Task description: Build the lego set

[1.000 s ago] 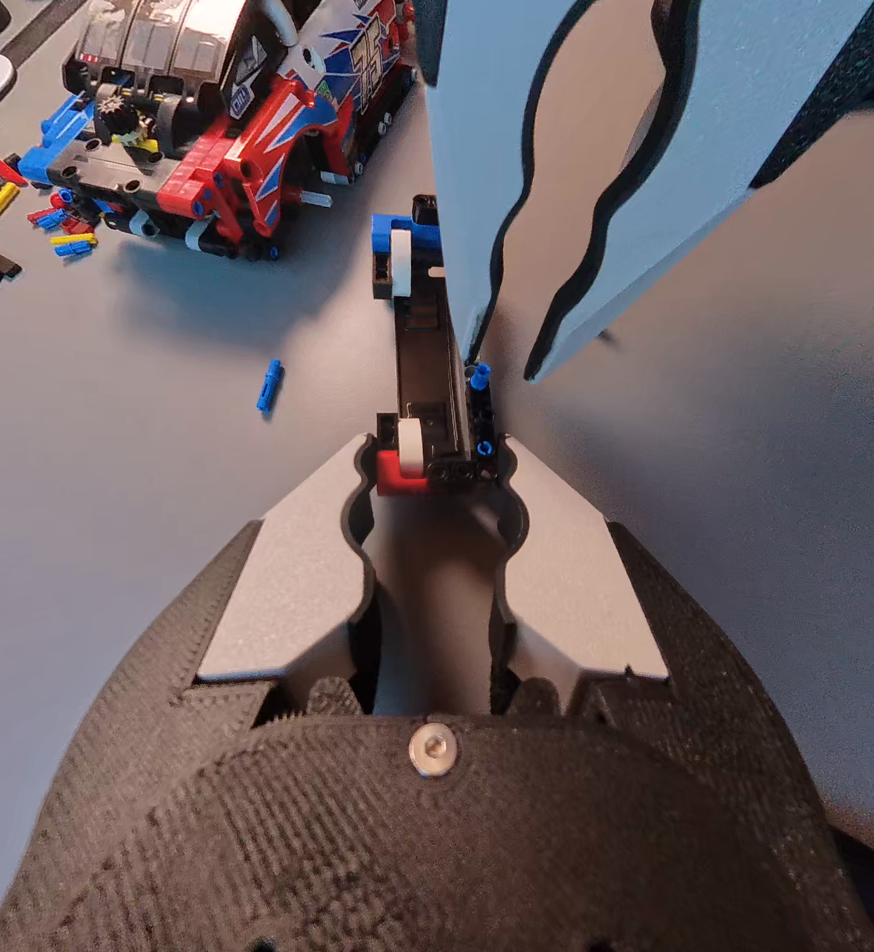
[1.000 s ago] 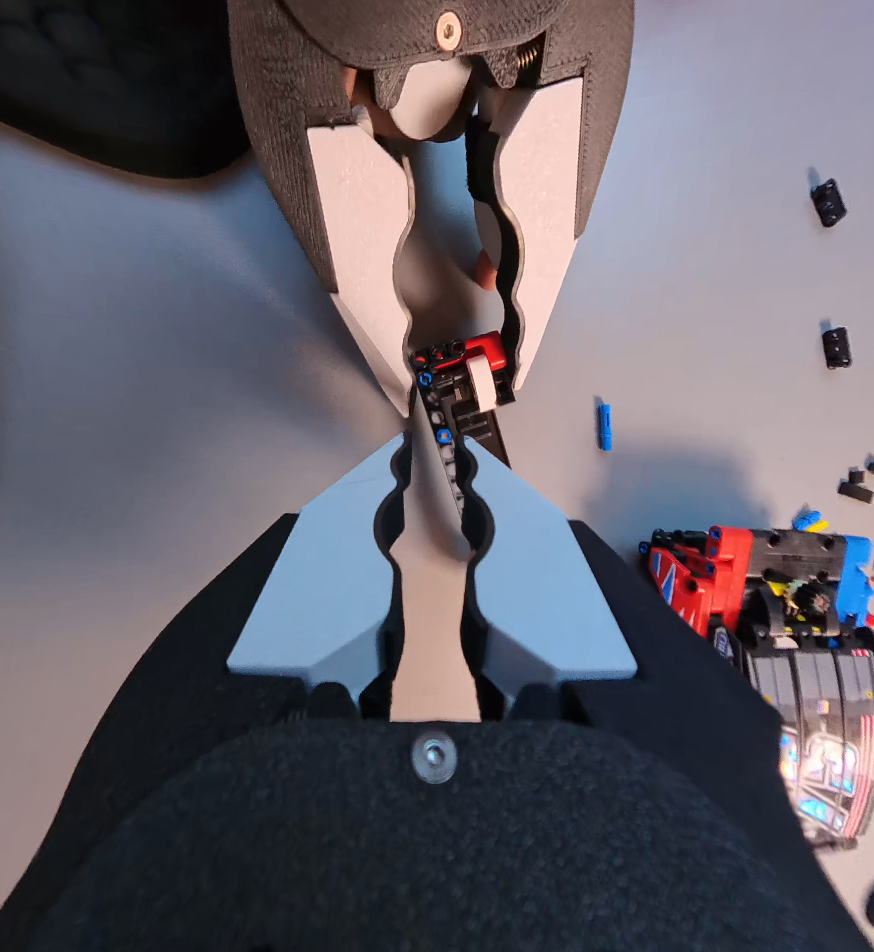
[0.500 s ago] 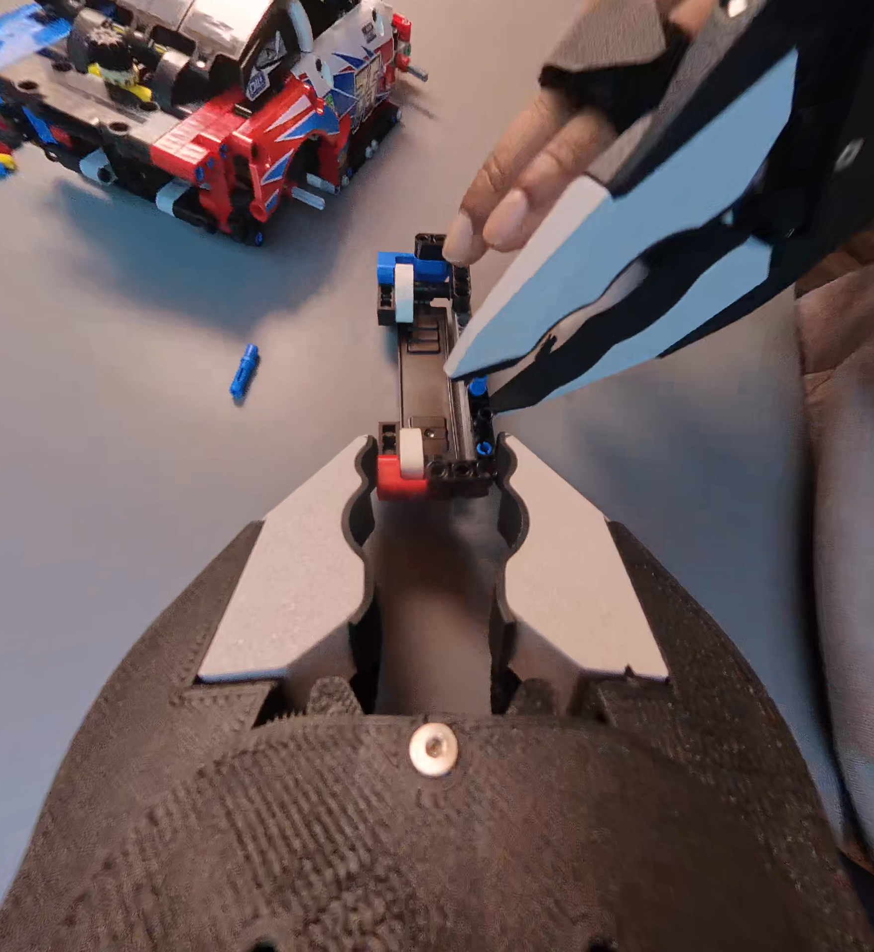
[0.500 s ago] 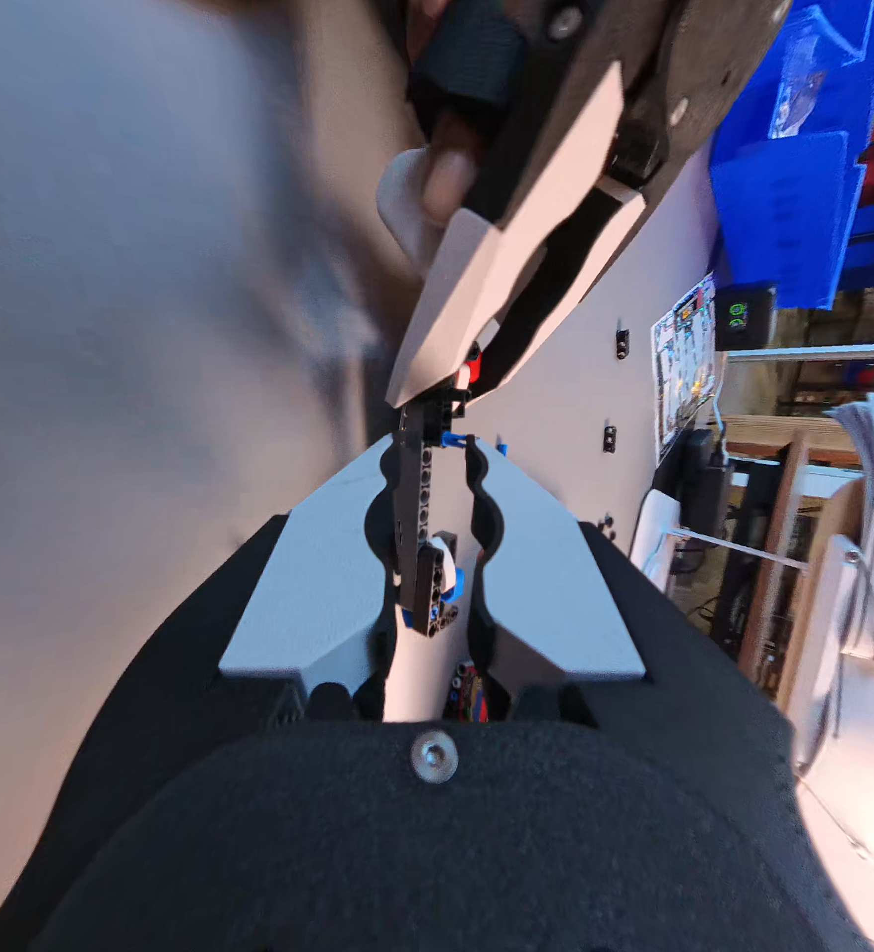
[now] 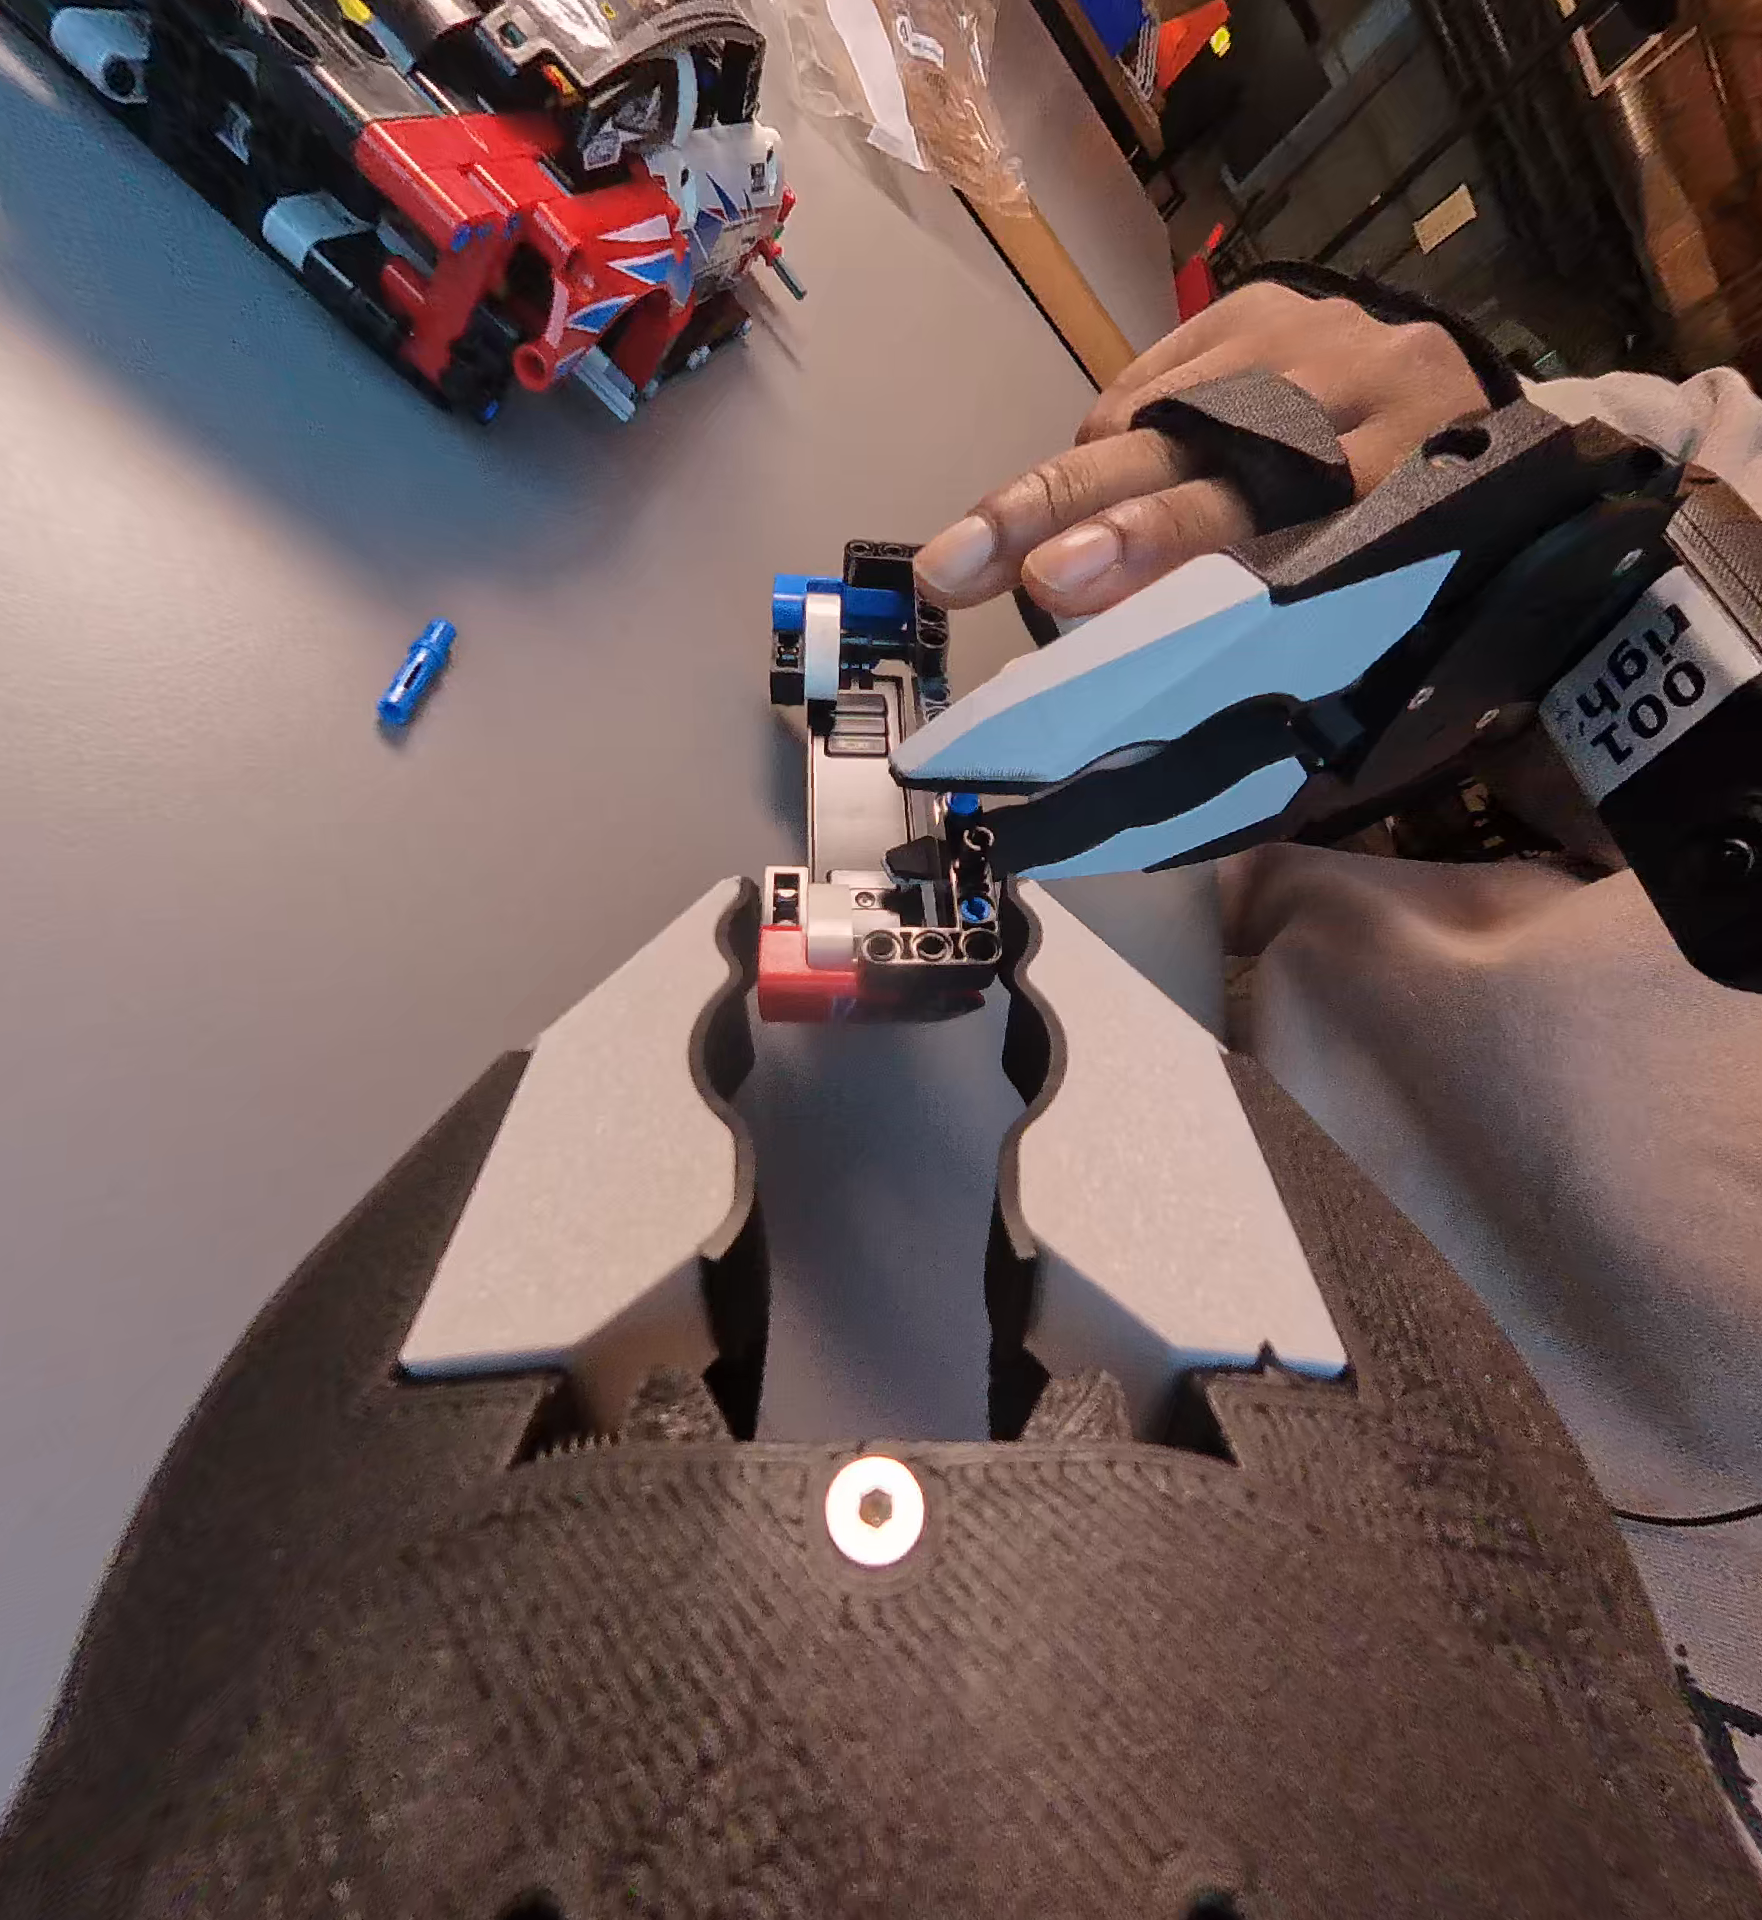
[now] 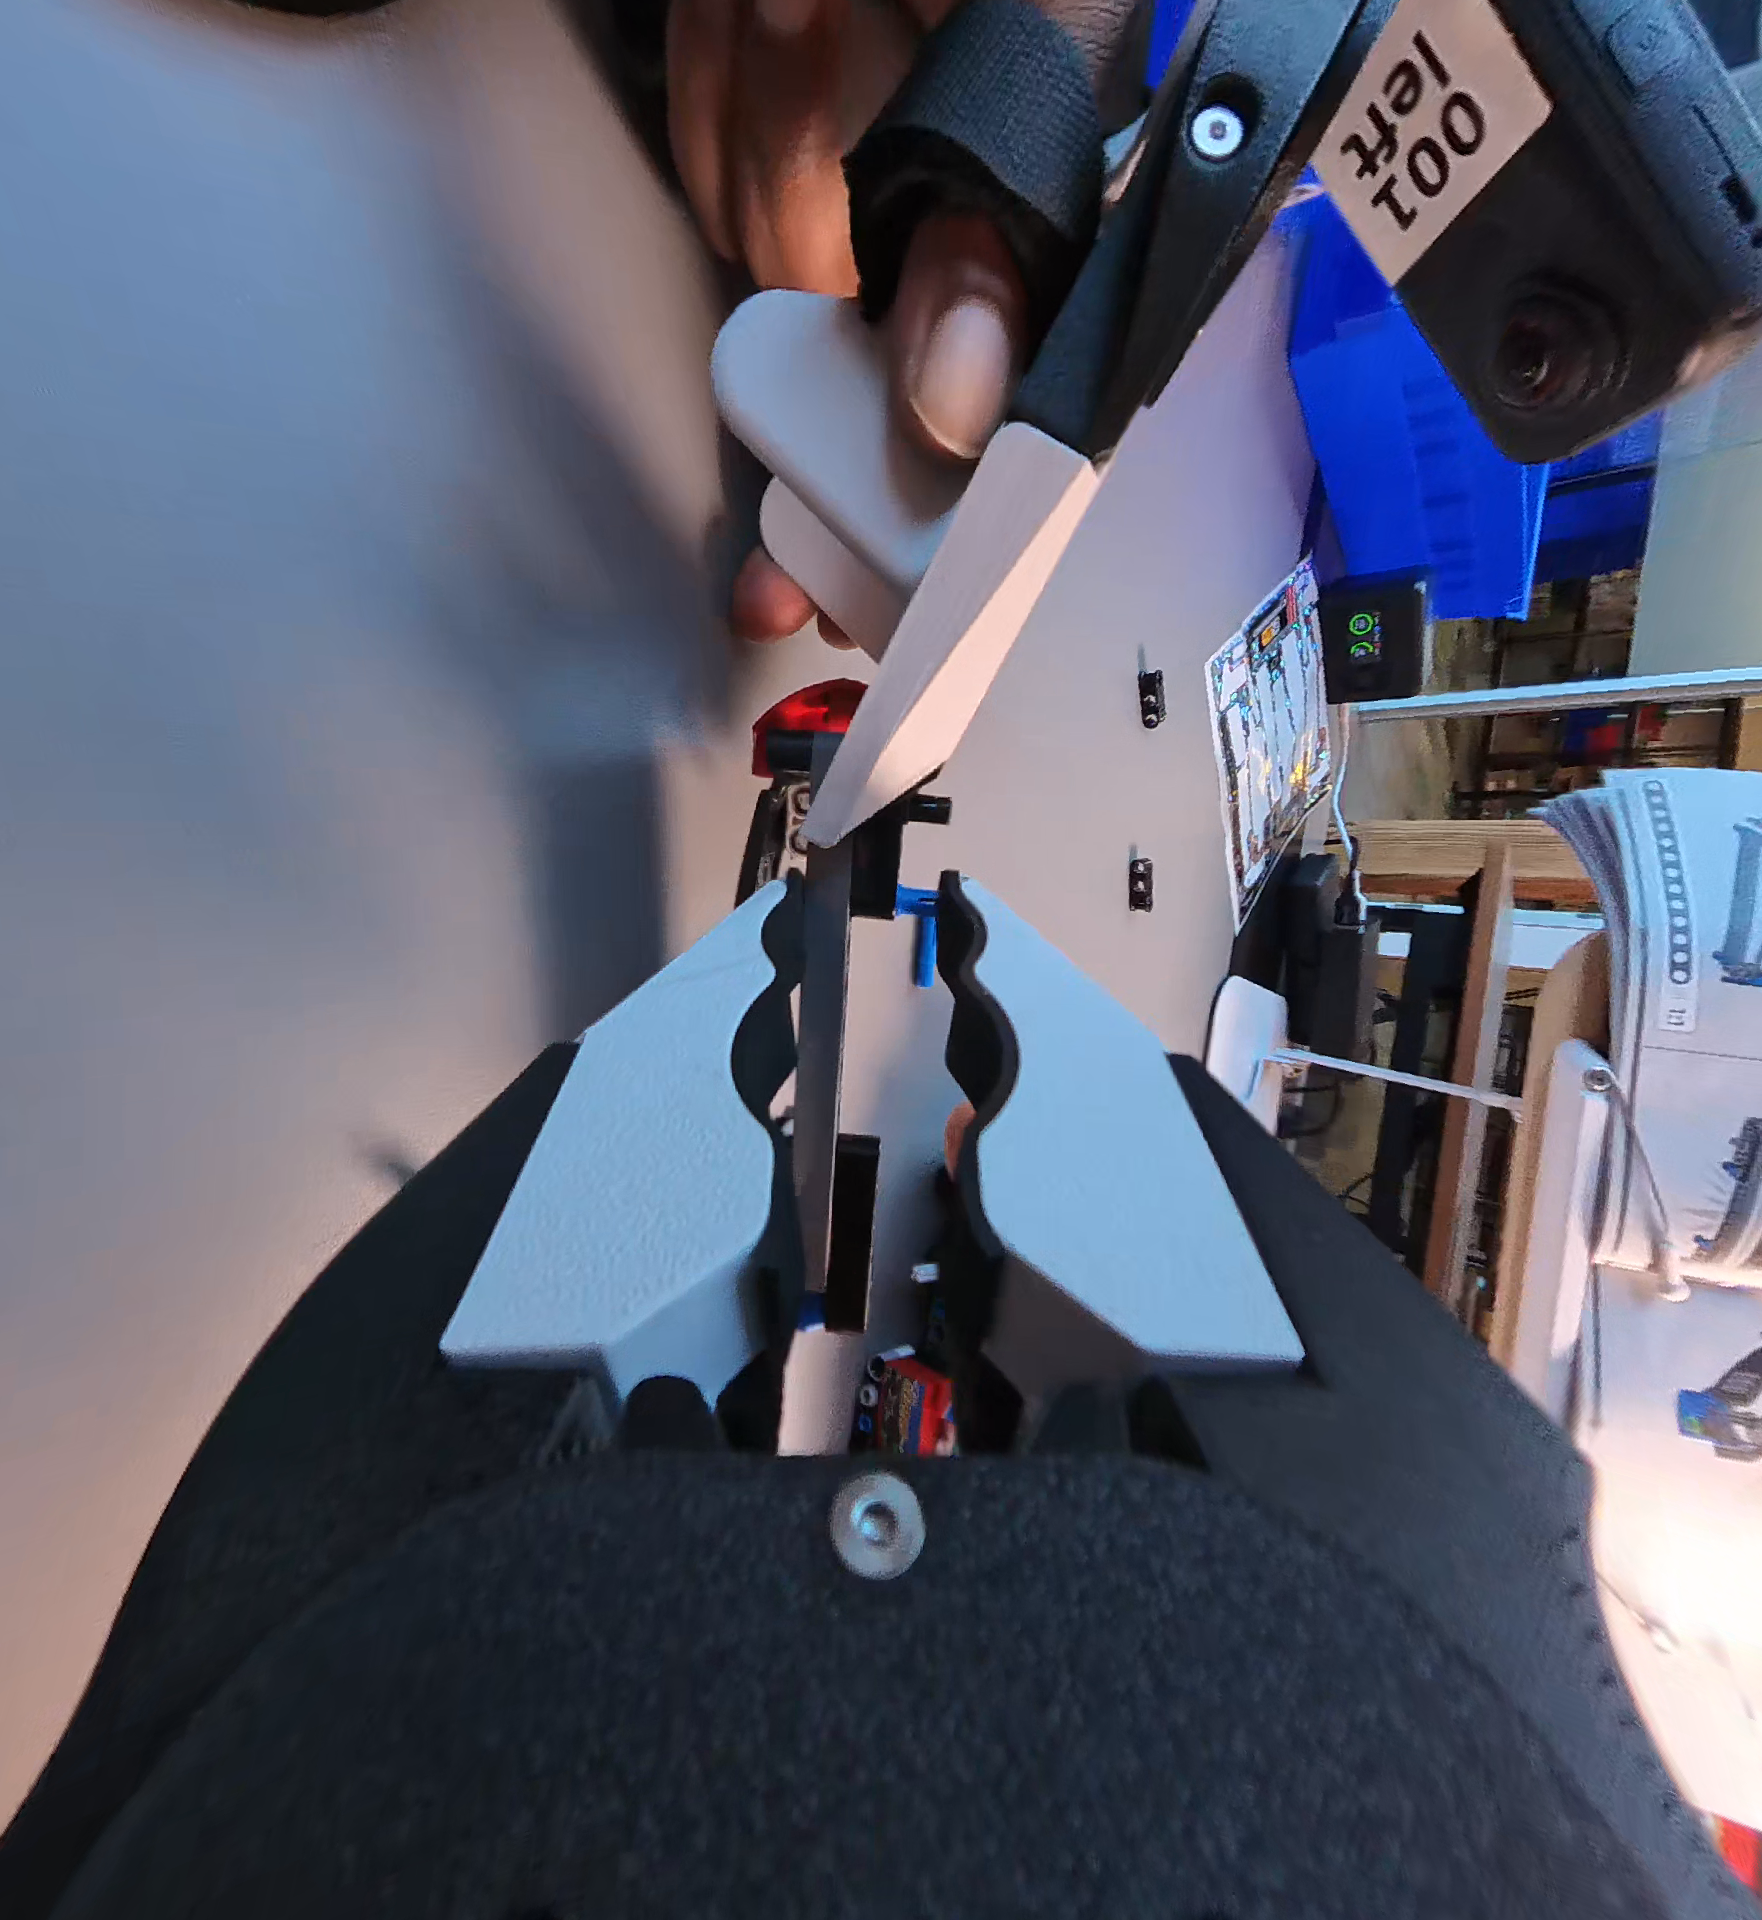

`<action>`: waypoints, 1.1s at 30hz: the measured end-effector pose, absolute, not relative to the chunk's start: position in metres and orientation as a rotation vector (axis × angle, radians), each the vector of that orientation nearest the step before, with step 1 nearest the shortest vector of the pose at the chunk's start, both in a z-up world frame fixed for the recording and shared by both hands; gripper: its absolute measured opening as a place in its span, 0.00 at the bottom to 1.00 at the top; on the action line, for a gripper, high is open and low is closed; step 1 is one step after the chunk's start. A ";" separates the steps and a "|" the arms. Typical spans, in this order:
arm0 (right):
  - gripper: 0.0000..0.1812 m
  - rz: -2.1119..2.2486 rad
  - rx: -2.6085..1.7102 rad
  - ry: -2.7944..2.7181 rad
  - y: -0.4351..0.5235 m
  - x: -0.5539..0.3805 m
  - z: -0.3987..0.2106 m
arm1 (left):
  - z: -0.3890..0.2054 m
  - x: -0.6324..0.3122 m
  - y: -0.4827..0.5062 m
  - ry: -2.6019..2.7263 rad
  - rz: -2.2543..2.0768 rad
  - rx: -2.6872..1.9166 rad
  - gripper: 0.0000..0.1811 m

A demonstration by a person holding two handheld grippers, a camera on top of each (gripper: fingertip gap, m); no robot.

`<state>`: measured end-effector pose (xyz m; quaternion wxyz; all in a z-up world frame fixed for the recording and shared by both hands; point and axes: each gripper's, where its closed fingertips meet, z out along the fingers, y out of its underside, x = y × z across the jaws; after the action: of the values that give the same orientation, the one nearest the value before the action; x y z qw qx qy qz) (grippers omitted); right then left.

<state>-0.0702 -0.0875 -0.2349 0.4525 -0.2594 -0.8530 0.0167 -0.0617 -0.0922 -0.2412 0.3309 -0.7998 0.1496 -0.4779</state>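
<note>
Left tongs (image 5: 877,914) clamp the frame (image 5: 861,769); right tongs (image 5: 944,805) pinch its blue pin (image 5: 963,803); only right view shows the booklet (image 6: 1729,1039); frame there edge-on, blurred.

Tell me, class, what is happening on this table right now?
A person builds a lego set with two handheld grippers. The left gripper clamps the near end of a long black sub-assembly, the end with a red piece. The right gripper closes from the side on a blue pin in its rail. The partly built red truck and a loose blue pin lie on the grey table.
</note>
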 end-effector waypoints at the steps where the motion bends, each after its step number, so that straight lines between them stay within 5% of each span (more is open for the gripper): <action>1: 0.12 0.049 -0.640 -2.114 -0.088 -0.070 -0.235 | -0.241 -0.061 -0.093 0.392 -1.254 -2.088 0.24; 9: 0.13 0.186 -0.782 -2.061 -0.084 -0.069 -0.233 | -0.235 -0.068 -0.083 0.524 -0.969 -1.984 0.18; 17: 0.14 0.656 -1.198 -1.856 -0.069 -0.004 -0.203 | -0.217 -0.092 -0.067 0.637 -0.424 -1.799 0.32; 26: 0.09 0.731 -1.377 -2.018 -0.092 0.031 -0.259 | -0.215 -0.091 -0.066 0.697 -0.239 -1.750 0.79; 33: 0.09 0.726 -1.468 -2.093 -0.090 0.014 -0.273 | -0.212 -0.095 -0.058 0.676 -0.195 -1.776 0.86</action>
<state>0.0139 -0.0905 -0.2733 0.2399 -0.5362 -0.7646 0.2651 -0.0952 -0.0579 -0.2117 0.5775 -0.7590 0.2889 -0.0834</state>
